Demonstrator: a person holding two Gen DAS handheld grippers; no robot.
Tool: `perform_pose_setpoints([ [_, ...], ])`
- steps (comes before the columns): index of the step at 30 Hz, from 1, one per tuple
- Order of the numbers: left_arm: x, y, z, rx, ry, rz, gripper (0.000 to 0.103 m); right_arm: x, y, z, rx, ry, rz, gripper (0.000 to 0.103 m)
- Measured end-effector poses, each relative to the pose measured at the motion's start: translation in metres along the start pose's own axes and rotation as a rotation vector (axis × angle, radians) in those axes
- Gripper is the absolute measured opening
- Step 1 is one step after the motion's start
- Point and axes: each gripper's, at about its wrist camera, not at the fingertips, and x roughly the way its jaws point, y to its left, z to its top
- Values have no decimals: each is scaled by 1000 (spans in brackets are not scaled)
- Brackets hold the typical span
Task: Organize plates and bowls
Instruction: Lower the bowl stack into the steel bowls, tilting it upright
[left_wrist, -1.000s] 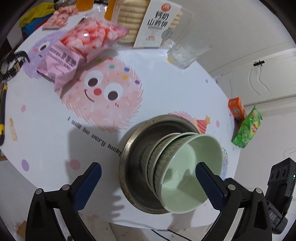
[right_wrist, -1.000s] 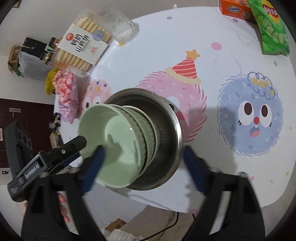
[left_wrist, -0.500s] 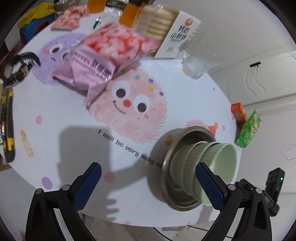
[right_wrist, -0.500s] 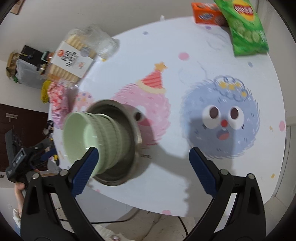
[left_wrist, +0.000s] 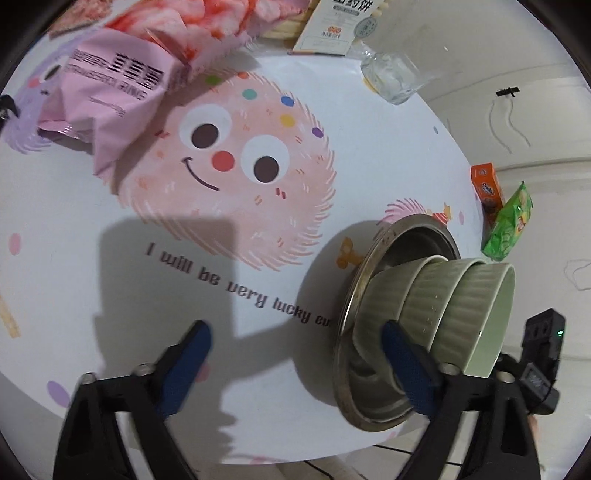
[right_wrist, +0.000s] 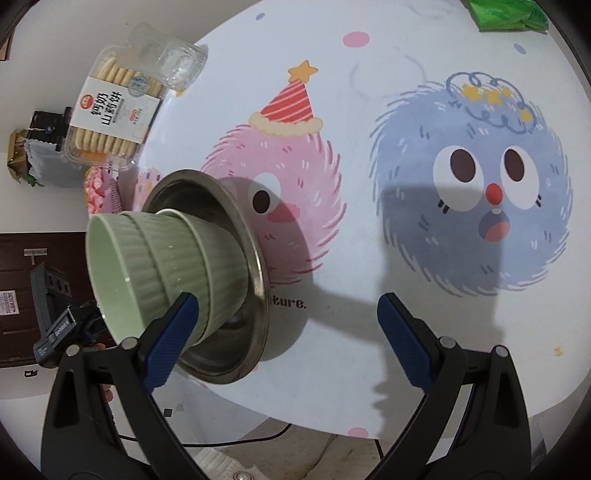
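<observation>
A stack of ribbed pale green bowls (left_wrist: 454, 306) sits nested in a wide steel bowl (left_wrist: 354, 376) near the table's front edge; it also shows in the right wrist view (right_wrist: 173, 262), inside the steel bowl (right_wrist: 236, 343). My left gripper (left_wrist: 295, 365) is open and empty, to the left of the stack, its right finger in front of the steel bowl. My right gripper (right_wrist: 284, 339) is open and empty, to the right of the stack, its left finger in front of the green bowls.
A pink snack bag (left_wrist: 122, 85), a biscuit box (right_wrist: 110, 118) and a clear glass (left_wrist: 391, 77) lie at the table's far side. An orange box (left_wrist: 487, 188) and a green chip bag (left_wrist: 509, 225) lie at the right. The table edge runs just below both grippers.
Both grippers have drawn apart from the bowl stack, left going left and right going right, and then dropped lower toward the table. The stack has stayed in place.
</observation>
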Motion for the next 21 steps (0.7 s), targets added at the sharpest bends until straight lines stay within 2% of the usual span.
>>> perform_pose_setpoints([
  [1, 2, -1, 2, 4, 9, 1, 72, 4, 0, 1, 29, 3, 16, 90],
  [3, 9, -6, 5, 25, 31, 5, 59, 11, 0, 4, 37, 25, 40, 72],
  [5, 13, -10, 5, 41, 49, 3, 52, 17, 1, 7, 44, 39, 43, 59],
  [7, 17, -16, 6, 70, 58, -3, 40, 20, -1, 8, 54, 43, 55, 52],
  [9, 19, -22, 7, 92, 69, -25, 23, 21, 1, 11, 42, 44, 61, 27],
  [10, 21, -25, 8, 98, 73, -30, 20, 22, 4, 12, 34, 46, 63, 24],
  [12, 23, -33, 9, 117, 78, -38, 10, 21, 9, 15, 3, 48, 64, 11],
  [19, 22, -50, 4, 228, 32, 54, 9, 19, 25, 15, -126, 26, -34, 12],
  [21, 20, -52, 3, 238, 25, 42, 9, 18, 24, 14, -148, 15, -42, 13],
])
